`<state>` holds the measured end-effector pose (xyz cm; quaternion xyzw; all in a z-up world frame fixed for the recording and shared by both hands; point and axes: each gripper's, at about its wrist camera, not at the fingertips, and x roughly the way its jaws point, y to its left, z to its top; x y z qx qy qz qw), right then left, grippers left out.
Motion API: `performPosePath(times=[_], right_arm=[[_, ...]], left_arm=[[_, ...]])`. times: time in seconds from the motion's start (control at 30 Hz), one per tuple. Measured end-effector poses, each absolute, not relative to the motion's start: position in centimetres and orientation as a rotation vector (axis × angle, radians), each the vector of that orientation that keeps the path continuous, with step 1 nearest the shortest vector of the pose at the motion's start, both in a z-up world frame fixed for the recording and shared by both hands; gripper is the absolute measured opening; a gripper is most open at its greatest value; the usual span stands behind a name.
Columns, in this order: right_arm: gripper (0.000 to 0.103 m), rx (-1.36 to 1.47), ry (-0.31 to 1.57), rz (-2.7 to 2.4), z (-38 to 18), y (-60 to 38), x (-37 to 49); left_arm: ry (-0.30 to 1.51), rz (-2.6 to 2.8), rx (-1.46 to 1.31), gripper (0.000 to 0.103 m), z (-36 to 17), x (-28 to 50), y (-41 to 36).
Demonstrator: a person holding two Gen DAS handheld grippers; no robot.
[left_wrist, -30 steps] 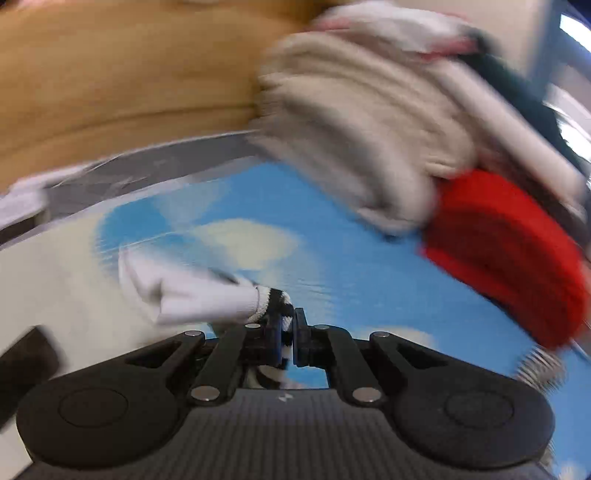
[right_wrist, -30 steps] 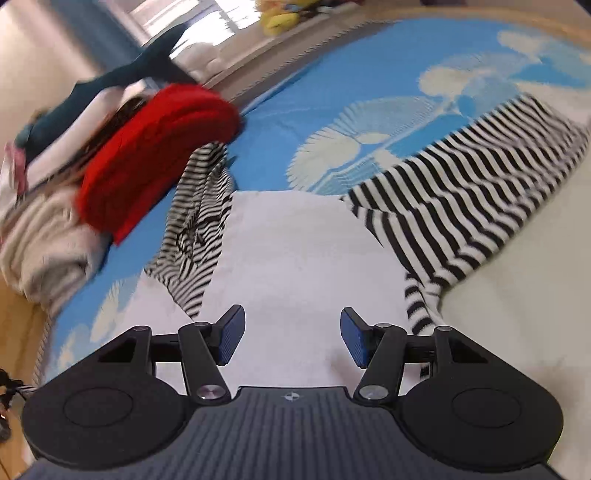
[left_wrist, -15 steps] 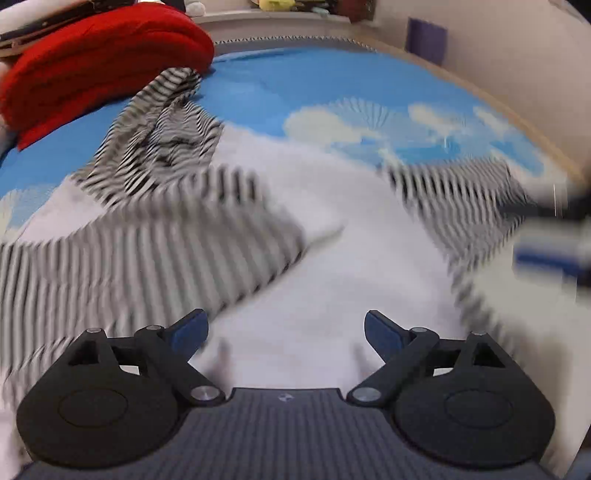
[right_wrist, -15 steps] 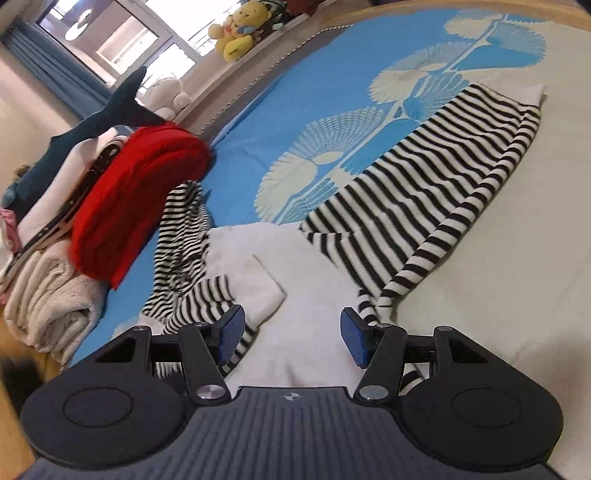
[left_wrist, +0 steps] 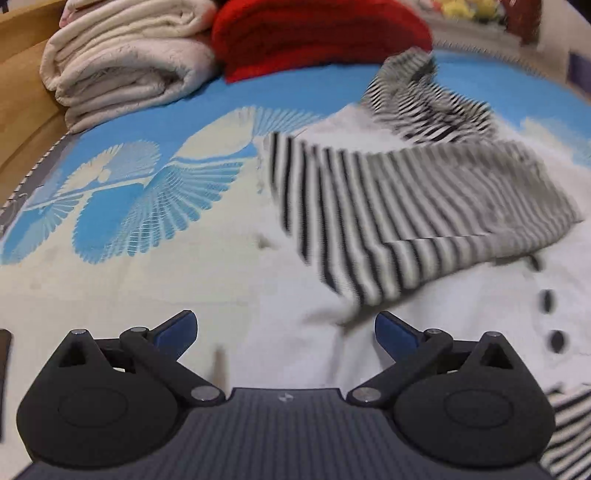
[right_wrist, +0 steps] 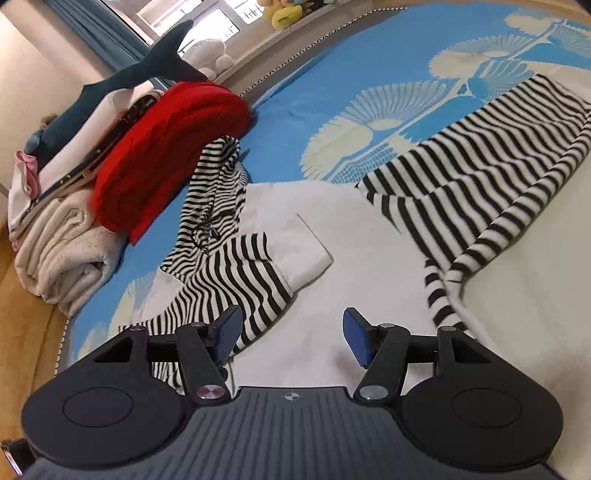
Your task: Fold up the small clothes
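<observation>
left gripper [left_wrist: 286,332] fingers spread | right gripper [right_wrist: 291,338] fingers spread | striped top [right_wrist: 332,266] ahead, ungripped

Both your wrist cams sit low over the bed [left_wrist: 110,295], facing fwd; both share striped top [left_wrist: 406,206] [right_wrist: 229,280] & red pile [left_wrist: 317,33] [right_wrist: 170,147]

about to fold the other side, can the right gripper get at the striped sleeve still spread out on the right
Probably yes. The right gripper is open and empty above the white body, and the spread striped sleeve lies flat ahead to its right with nothing on top of it or between them. The cuff end is farthest away.
</observation>
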<state>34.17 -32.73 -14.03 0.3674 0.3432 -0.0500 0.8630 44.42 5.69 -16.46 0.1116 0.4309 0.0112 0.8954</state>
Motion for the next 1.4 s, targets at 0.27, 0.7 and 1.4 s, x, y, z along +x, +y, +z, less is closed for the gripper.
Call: performPosePath(times=[0.27,0.7,1.4], right_arm=[[0.062,0.716,0.787,-0.163,-16.0,-30.4,36.6],[0.054,0.596,0.652,-0.171,-15.8,-30.5,39.6],[0.006,0.612,0.621,-0.181,-17.3,-28.3,42.1]], left_arm=[[1.038,0.076,0.126,0.103,-17.6,46.0,11.7],[0.972,0.015,0.094,0.103,-14.4,44.7,10.5],[1.110,0.173,-0.121,0.103,-17.5,47.3,16.0]])
